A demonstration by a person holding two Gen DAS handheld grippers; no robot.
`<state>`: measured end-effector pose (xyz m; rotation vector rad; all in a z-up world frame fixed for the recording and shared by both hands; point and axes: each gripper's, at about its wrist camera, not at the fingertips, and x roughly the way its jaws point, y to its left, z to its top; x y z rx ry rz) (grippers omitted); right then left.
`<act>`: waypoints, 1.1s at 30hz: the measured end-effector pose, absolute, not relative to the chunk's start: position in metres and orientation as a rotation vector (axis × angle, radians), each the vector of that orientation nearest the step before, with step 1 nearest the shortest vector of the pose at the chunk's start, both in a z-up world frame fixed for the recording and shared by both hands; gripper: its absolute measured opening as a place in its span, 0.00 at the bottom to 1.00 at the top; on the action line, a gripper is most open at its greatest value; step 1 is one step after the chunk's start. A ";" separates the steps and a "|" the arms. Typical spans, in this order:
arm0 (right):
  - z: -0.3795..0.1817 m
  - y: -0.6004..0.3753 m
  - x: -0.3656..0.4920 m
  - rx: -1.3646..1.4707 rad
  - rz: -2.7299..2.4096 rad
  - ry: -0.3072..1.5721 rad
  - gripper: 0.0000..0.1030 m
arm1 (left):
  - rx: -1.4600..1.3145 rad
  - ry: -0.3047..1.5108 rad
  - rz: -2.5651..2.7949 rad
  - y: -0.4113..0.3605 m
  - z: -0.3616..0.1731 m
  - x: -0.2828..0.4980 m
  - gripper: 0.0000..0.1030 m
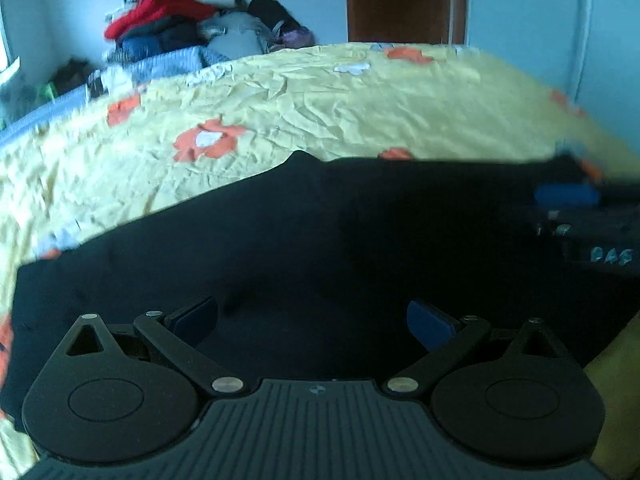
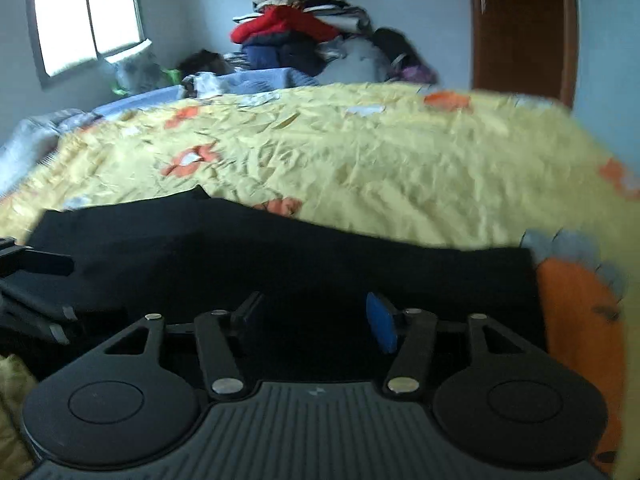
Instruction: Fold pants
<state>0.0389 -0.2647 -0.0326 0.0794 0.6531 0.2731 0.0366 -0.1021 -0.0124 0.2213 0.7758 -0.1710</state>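
1. Two hand-held grippers hover low over dark pants spread flat on a bed with a yellow flowered bedspread; the garment lies directly under and ahead of both tools.
2. Left hand-held gripper: jaws wide apart, nothing between them, blue-padded fingers just above the cloth; whether they touch it cannot be told.
3. Right hand-held gripper: jaws also apart, somewhat narrower, empty, poised over the pants with the cloth's right edge off to its right, beside an orange flower print.
4. Each tool shows at the margin of the other's view, so the pair sit side by side, both pointing across the bed toward a clothes pile and a brown door far ahead.
5. By appearance, the step is reaching for a hold before a fold. Next, each set of jaws likely needs to drop onto an edge of the fabric and close on it, gathering every layer so the fold carries evenly.
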 end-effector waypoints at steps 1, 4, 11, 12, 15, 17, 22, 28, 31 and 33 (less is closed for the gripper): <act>-0.029 -0.259 0.036 0.067 0.306 0.639 0.56 | 0.246 0.756 -0.176 -0.104 -0.014 0.033 1.00; -0.024 -0.238 0.028 0.015 0.396 0.655 0.55 | 0.263 0.743 -0.181 -0.103 -0.016 0.031 1.00; -0.029 -0.228 0.016 -0.014 0.336 0.651 0.68 | 0.162 0.747 -0.087 -0.058 -0.008 0.032 0.99; -0.027 -0.226 0.012 -0.008 0.352 0.641 0.68 | 0.146 0.752 -0.072 -0.050 -0.008 0.032 1.00; -0.033 -0.207 0.021 -0.062 0.393 0.685 0.71 | 0.122 0.814 -0.051 -0.032 -0.014 0.041 1.00; -0.036 -0.197 0.024 -0.101 0.367 0.674 0.77 | 0.096 0.803 -0.049 -0.022 -0.011 0.039 0.99; -0.012 -0.178 0.019 -0.072 0.388 0.616 0.77 | 0.044 0.747 0.007 0.005 0.005 0.034 0.99; -0.001 -0.123 0.008 -0.204 0.488 0.547 0.77 | 0.031 0.811 0.093 0.042 -0.003 0.038 0.99; -0.009 -0.113 0.014 -0.195 0.501 0.596 0.77 | 0.043 0.807 0.089 0.051 -0.004 0.030 1.00; -0.018 -0.111 0.019 -0.197 0.493 0.647 0.77 | 0.052 0.798 0.089 0.052 -0.002 0.026 1.00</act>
